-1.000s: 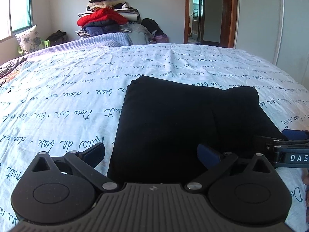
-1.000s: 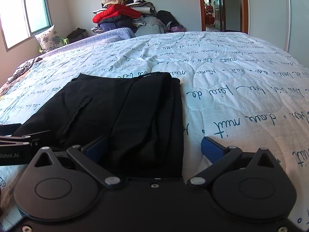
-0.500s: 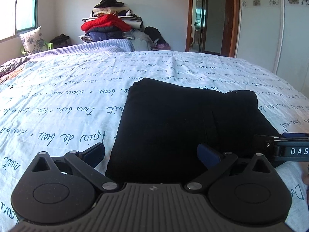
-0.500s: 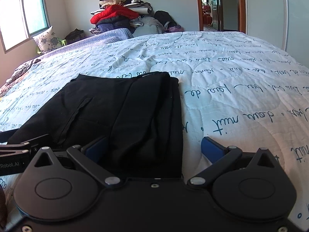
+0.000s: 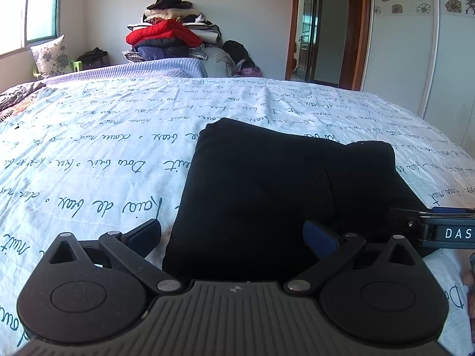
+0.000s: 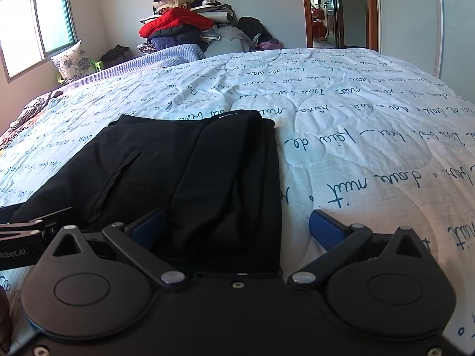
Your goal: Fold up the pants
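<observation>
The black pants (image 5: 285, 195) lay folded flat on the bed (image 5: 89, 154). The left gripper (image 5: 231, 237) and right gripper (image 6: 236, 227) sat wide open at the near edge, holding nothing, maybe ready for another fold.

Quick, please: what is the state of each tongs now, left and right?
Left tongs: open, holding nothing, at the near edge of the black pants.
Right tongs: open, holding nothing, at the same edge.
</observation>
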`<state>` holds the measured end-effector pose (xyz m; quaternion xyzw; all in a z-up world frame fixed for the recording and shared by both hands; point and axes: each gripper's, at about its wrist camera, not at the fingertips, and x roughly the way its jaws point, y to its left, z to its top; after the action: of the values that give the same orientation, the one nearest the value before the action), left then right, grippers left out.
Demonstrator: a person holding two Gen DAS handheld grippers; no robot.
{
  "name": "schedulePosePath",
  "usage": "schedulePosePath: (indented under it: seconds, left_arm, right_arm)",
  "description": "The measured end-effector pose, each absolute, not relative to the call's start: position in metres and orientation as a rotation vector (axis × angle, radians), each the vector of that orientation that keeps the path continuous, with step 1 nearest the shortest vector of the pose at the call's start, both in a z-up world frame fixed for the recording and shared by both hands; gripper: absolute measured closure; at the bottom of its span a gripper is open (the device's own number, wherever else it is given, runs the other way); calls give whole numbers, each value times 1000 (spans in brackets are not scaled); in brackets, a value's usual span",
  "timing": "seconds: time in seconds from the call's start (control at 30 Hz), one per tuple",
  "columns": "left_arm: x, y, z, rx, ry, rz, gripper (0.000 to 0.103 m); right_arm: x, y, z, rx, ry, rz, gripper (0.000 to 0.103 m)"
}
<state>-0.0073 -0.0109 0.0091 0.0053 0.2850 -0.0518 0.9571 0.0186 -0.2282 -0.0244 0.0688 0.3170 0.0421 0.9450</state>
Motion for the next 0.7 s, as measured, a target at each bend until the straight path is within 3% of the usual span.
schedulePosePath:
  seconds: [0.7]
  left_arm:
    - [-31, -12, 27, 58, 584, -101, 0]
  right_arm:
    - [-16, -206, -4, 71, 620, 103, 0]
